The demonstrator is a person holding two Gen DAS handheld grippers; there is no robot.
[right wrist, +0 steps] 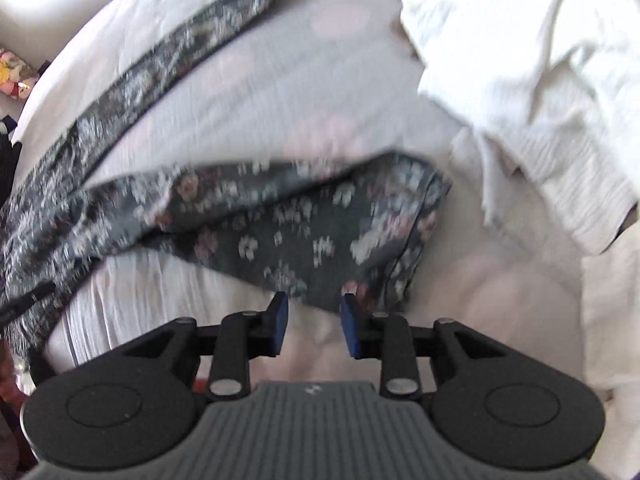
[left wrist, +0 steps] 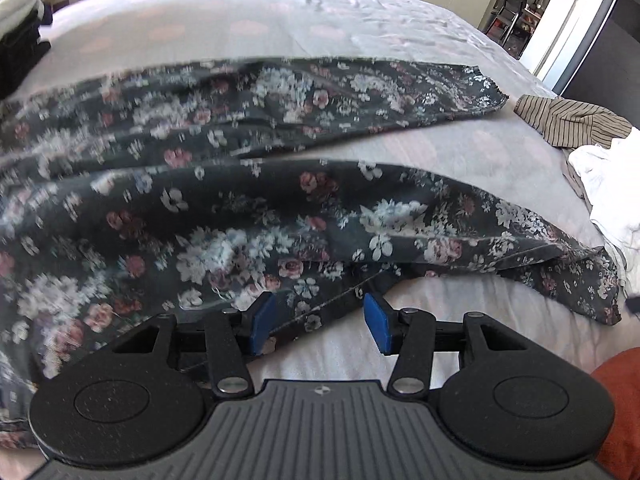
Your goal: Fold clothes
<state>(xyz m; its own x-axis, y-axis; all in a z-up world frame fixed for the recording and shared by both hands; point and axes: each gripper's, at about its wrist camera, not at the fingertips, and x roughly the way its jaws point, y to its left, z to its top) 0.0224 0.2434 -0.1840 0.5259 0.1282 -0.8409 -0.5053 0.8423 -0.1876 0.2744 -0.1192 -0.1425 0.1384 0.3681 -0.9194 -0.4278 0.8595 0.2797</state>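
Observation:
A dark floral garment (left wrist: 248,208) lies spread on a pale bed (left wrist: 280,24), its two long legs running toward the right. My left gripper (left wrist: 320,318) is open just above the bed, with the garment's near hem lying between its blue pads (left wrist: 262,320). In the right wrist view the same floral garment (right wrist: 304,224) shows one leg end just in front of my right gripper (right wrist: 313,320). That gripper is open, its blue pads (right wrist: 349,326) at the cloth's near edge and holding nothing.
A white knitted garment (right wrist: 532,92) lies crumpled at the right of the bed. A striped brown garment (left wrist: 568,120) lies beside a white one (left wrist: 608,192). Dark folded clothes (left wrist: 20,56) sit at the far left. An orange thing (left wrist: 620,408) is at the lower right.

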